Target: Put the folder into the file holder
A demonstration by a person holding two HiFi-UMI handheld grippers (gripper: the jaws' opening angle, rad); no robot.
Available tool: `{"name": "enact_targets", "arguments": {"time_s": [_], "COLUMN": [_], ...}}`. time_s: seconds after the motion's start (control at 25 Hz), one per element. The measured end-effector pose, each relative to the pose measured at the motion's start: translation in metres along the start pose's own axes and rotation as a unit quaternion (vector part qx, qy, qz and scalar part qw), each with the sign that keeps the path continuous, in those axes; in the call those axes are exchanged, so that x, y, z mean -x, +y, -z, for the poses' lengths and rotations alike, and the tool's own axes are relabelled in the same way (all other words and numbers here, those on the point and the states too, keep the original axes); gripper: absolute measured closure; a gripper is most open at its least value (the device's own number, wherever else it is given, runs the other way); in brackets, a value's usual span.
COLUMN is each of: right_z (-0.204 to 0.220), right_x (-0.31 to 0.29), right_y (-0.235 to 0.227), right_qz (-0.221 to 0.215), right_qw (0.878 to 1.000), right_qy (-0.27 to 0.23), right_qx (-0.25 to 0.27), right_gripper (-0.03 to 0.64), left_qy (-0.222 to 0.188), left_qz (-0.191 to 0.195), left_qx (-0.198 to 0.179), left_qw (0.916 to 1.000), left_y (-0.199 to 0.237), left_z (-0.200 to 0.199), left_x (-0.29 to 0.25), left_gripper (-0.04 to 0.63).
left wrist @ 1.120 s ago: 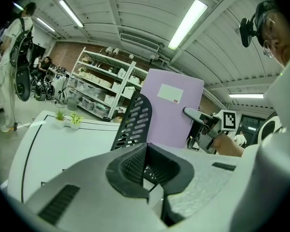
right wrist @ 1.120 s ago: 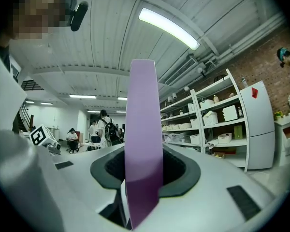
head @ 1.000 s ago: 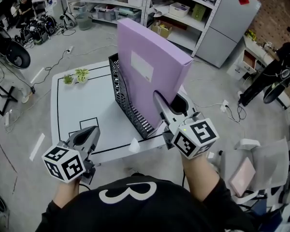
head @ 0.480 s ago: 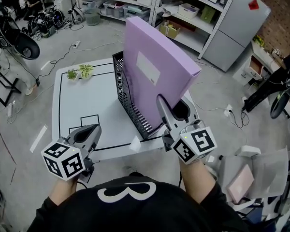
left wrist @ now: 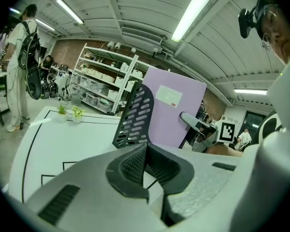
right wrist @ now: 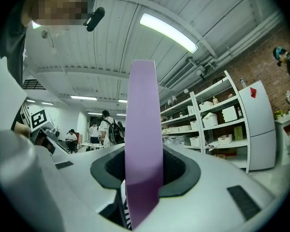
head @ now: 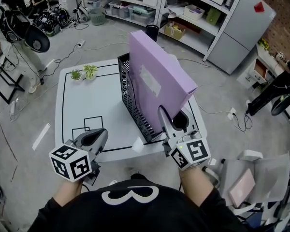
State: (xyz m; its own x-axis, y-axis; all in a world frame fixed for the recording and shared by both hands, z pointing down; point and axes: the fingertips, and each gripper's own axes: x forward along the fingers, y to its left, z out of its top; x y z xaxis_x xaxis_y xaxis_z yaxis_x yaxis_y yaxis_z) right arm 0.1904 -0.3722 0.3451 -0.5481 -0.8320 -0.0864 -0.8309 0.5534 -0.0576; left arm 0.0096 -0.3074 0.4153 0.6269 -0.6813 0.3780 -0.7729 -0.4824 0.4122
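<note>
Two small potted plants (head: 84, 73) at white table (head: 94, 108) far corner; shelving (head: 193, 8) behind.

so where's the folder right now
The folder stands upright at the head view's centre, clamped in the right gripper, its lower part behind the mesh wall of the file holder.

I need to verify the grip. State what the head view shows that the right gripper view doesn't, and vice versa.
Head view only: the white table, two potted plants, and the purple folder face-on. Right gripper view only: the right gripper closed on the folder's thin edge, and a ceiling light. Both: the folder and storage shelves.
</note>
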Motion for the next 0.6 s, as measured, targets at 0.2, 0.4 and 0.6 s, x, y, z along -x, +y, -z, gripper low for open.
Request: {"name": "enact_targets", "arguments": {"time_s": [0.2,0.4,0.6], "right_z": [0.009,0.025,0.04], "right_x": [0.003,0.003,0.004], "right_y": [0.002,0.005,0.006], "right_qz": [0.008,0.019,0.027], "right_qw": [1.0,1.0,0.999], "right_qy": [0.005,0.017,0.037], "right_qx": [0.011,0.011,0.011], "right_gripper": [0.457,0.457,0.457], "left_qy": [0.004,0.01,0.014], "left_qz": [0.0,0.01,0.018], "left_qx": [0.006,0.005,-0.001], "left_qw": [1.0,0.9999,0.9997], "left_y": [0.004,0.007,0.011], "left_z": [0.004,0.007,0.007], "left_x": [0.002,0.001,0.003], "left_gripper": [0.59,0.589,0.591]}}
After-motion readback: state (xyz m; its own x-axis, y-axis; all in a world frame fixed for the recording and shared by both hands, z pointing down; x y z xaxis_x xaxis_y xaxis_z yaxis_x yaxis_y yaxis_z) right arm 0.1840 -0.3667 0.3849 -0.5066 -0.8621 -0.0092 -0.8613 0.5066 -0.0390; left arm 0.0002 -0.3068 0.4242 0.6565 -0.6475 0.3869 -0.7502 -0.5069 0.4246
